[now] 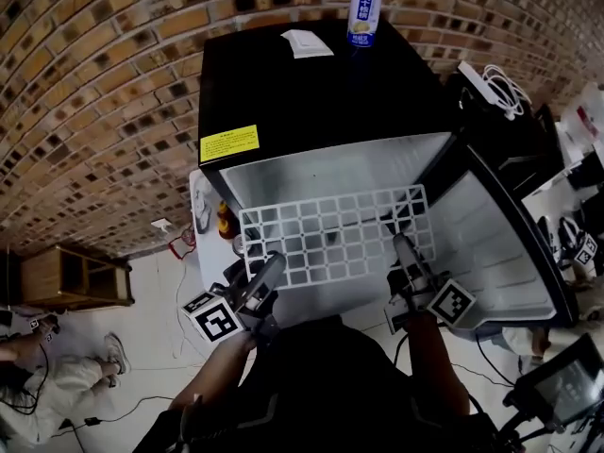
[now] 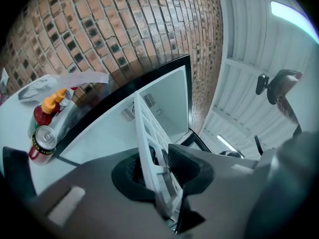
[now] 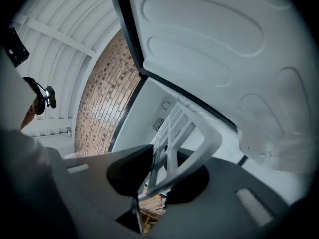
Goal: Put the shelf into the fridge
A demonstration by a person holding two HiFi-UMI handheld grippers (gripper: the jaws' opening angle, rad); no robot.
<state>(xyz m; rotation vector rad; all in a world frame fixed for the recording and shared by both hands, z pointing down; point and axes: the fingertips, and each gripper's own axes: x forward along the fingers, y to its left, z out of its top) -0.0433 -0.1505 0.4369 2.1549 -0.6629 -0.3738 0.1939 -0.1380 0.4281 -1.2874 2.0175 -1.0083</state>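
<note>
Left gripper (image 1: 272, 270) and right gripper (image 1: 403, 249) each clamp the shelf (image 1: 330, 234), holding it level ahead to enter the fridge (image 1: 302, 92).

I wear a dark top (image 1: 330, 385); my grey left gripper (image 1: 272, 266) and right gripper (image 1: 403, 247) each bear a black-and-white marker cube (image 1: 212, 317).

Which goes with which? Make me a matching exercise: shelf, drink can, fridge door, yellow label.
1. white grid shelf
2. drink can
3. fridge door
4. yellow label

A. swung open, at the right
B. stuck near the front of the fridge top
C. clamped by left gripper and right gripper
D. upright at the back of the fridge top

Pairs: 1-C, 2-D, 3-A, 4-B.
</note>
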